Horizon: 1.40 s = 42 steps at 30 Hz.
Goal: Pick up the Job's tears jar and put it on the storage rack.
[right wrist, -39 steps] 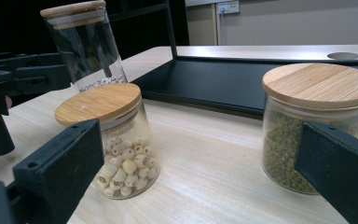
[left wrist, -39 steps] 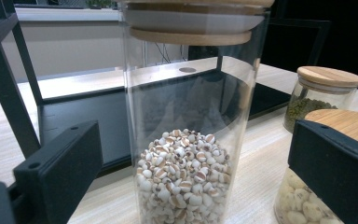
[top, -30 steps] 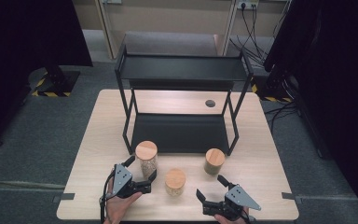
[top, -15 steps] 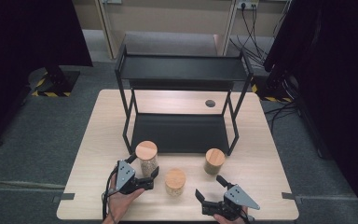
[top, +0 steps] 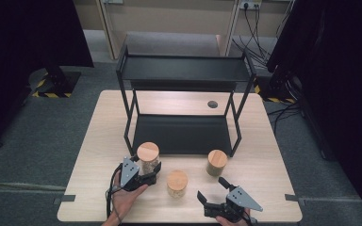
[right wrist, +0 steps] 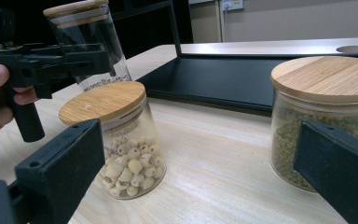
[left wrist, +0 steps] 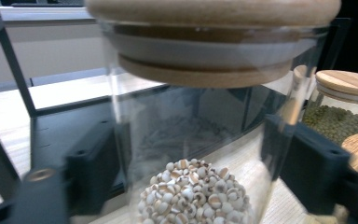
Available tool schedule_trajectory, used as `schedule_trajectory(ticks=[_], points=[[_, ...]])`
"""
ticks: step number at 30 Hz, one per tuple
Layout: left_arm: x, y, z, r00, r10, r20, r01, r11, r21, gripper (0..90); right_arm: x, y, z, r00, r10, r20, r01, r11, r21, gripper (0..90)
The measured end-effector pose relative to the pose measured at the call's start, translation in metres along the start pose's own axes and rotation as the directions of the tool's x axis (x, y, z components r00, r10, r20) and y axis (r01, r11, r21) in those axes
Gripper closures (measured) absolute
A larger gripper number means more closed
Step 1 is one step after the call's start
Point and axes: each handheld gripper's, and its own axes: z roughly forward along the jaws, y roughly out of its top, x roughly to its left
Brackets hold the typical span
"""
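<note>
Blurring left claw [left wrist: 186, 186] behind tall jar [left wrist: 205, 140]

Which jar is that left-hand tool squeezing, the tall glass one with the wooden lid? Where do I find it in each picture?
High view: the tall glass jar with the wooden lid stands left of centre, before the black metal shelf rack.
Left gripper view: it fills the middle, between the fingers.
Right gripper view: upper left, behind the short jar.
Shared landmark: the rack's black bottom shelf.

3 glass jars w/ wooden lids [top: 148, 159] [top: 177, 183] [top: 217, 162], 1 black 2-tier shelf rack [top: 184, 70], 2 grippers [top: 152, 178] [top: 213, 189], 1 table [top: 103, 141].
</note>
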Motion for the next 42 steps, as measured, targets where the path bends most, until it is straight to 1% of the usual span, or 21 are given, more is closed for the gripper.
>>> schedule_trajectory(ticks=[3,5,9,11,15,19,27,34,42], points=[[-0.001,0.001,0.000,1.0000,0.001,-0.003,-0.001,1.0000,0.003,25.0,0.000,0.000,0.000,1.0000,0.001,0.000,-0.001,1.000,0.000,2.4],[0.002,0.003,0.000,1.0000,0.004,0.006,-0.004,0.9999,0.010,25.1,0.000,0.000,0.000,1.0000,0.001,-0.001,-0.001,1.000,0.000,2.4],[0.004,0.006,0.000,0.9999,-0.009,0.006,0.008,0.9998,0.018,25.2,0.000,0.000,0.000,1.0000,0.002,-0.004,-0.002,1.000,-0.001,2.5],[0.003,0.009,0.000,1.0000,0.000,0.002,0.000,0.9998,0.021,25.2,0.000,0.000,0.000,1.0000,0.004,-0.005,-0.004,1.000,-0.002,2.6],[0.003,0.012,-0.001,1.0000,-0.002,0.008,0.002,0.9999,0.012,25.2,0.000,0.000,-0.001,1.0000,0.005,-0.005,-0.005,1.000,-0.003,2.6],[0.003,0.015,0.000,1.0000,0.004,0.008,-0.004,0.9999,0.010,25.2,0.000,0.000,-0.001,0.9999,0.008,-0.007,-0.008,1.000,-0.004,2.7],[0.004,0.026,0.007,0.9998,0.003,0.017,-0.003,0.9999,0.011,25.2,-0.001,0.000,-0.001,0.9999,0.009,-0.007,-0.009,1.000,-0.005,2.8],[0.006,0.036,0.016,0.9999,0.006,0.010,-0.006,0.9999,0.009,25.2,-0.001,0.000,-0.001,0.9999,0.011,-0.007,-0.011,1.000,-0.007,3.0],[0.008,0.044,0.024,0.9999,0.008,0.010,-0.008,0.9999,0.012,25.2,-0.001,0.000,-0.001,0.9999,0.012,-0.010,-0.012,1.000,-0.005,3.0]])
